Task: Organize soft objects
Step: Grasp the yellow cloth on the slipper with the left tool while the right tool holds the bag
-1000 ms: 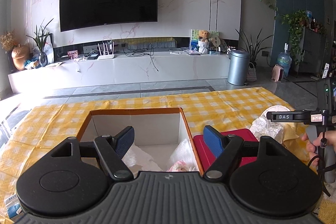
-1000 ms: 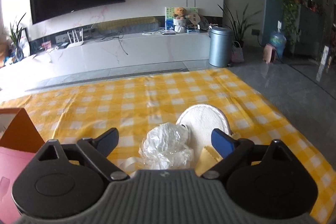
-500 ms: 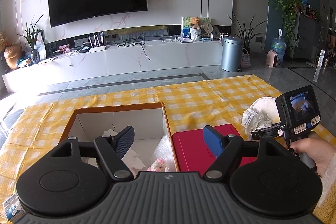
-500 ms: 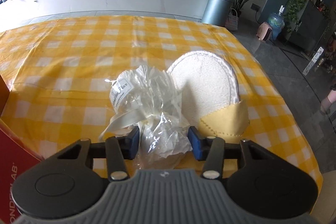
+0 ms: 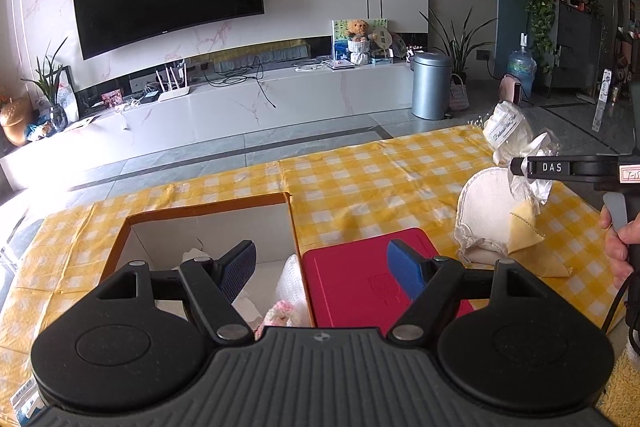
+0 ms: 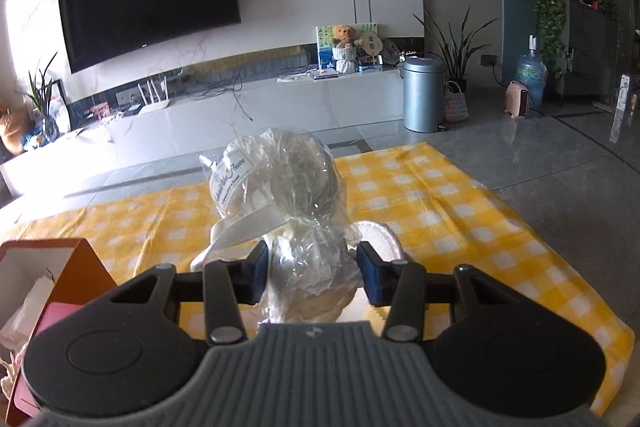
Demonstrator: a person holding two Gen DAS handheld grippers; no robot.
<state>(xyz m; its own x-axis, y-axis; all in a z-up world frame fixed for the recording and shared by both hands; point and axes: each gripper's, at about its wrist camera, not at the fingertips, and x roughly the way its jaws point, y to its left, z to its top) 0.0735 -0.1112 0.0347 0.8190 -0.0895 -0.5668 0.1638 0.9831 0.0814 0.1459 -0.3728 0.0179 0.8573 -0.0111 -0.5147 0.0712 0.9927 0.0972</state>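
Observation:
A soft white bundle in crinkly clear plastic (image 6: 280, 187) hangs above the yellow checked cloth, and my right gripper (image 6: 312, 267) is shut on its lower part. The left wrist view shows that bundle (image 5: 508, 131) lifted at the right, held by the right gripper (image 5: 528, 167). Below it lies a round white fleecy pad (image 5: 480, 211) with a yellow cloth (image 5: 524, 231) over its near edge. My left gripper (image 5: 322, 267) is open and holds nothing, over the seam between the orange-rimmed open box (image 5: 208, 215) and a red lid (image 5: 360, 275). White and pink soft items lie in the box.
The yellow checked cloth (image 6: 460, 203) covers the surface, with its edge at the far right above the grey floor. The orange box (image 6: 80, 267) stands at the lower left of the right wrist view. A person's hand (image 5: 618, 247) grips the right handle.
My right gripper's jaws closed on the plastic-wrapped bundle and raised it off the cloth. The left gripper drifted sideways and stayed open.

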